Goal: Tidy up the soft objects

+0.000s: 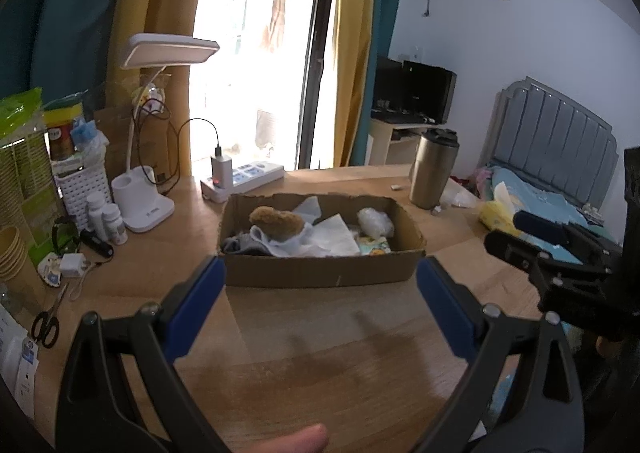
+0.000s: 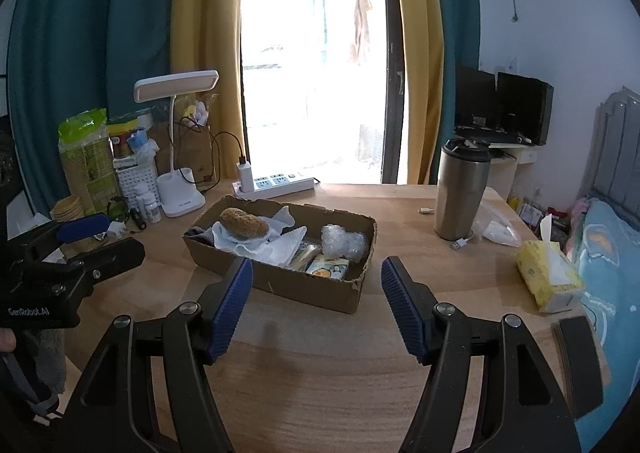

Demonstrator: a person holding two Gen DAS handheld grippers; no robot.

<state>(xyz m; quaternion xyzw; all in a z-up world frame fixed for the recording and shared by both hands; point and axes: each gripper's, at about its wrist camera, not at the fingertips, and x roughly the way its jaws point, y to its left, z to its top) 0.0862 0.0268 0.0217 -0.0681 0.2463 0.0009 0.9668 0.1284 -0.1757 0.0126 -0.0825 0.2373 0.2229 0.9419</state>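
Box (image 1: 320, 265) at frame centre looks packed; both hand-held grippers, left (image 1: 320, 301) and right (image 2: 316, 301), gape empty; next, probably the tissues (image 2: 548, 281) at right.

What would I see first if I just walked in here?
Probably the cardboard box in the middle of the wooden table, with a brown sponge sitting on white cloths inside it. Behind it, bright daylight pours through the doorway between yellow curtains, and a tall steel cup stands to the right.
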